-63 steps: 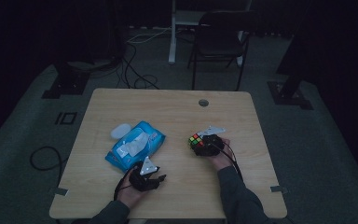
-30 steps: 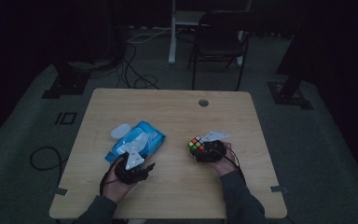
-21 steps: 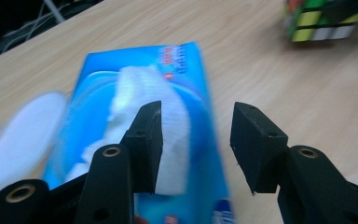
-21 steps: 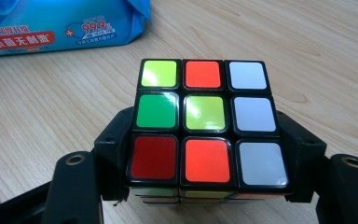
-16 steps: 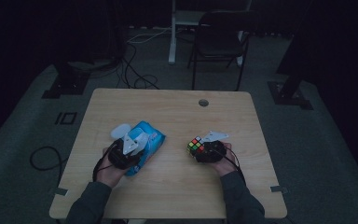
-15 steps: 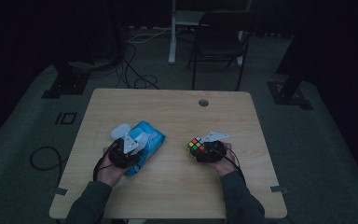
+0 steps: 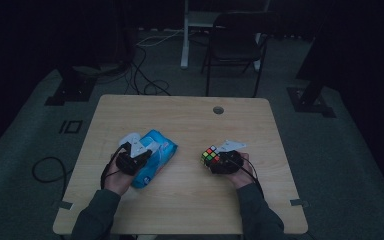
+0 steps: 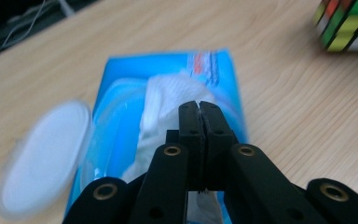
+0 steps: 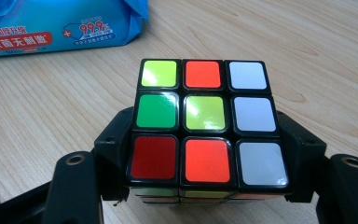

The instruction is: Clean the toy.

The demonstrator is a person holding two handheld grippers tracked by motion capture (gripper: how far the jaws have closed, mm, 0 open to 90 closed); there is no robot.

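Wipes pack (image 7: 156,156) left of cube (image 7: 210,155).

Dim high view; gripper views bright, blurry

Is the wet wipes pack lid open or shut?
Open: the round white lid is flipped aside of the wipes pack, and a wipe sticks out.

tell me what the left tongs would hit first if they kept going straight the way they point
Most likely the white wipe sticking up out of the blue wipes pack. The left tongs are shut and aimed along the pack, low over the wipe. Depth is unclear, so they may already touch it.
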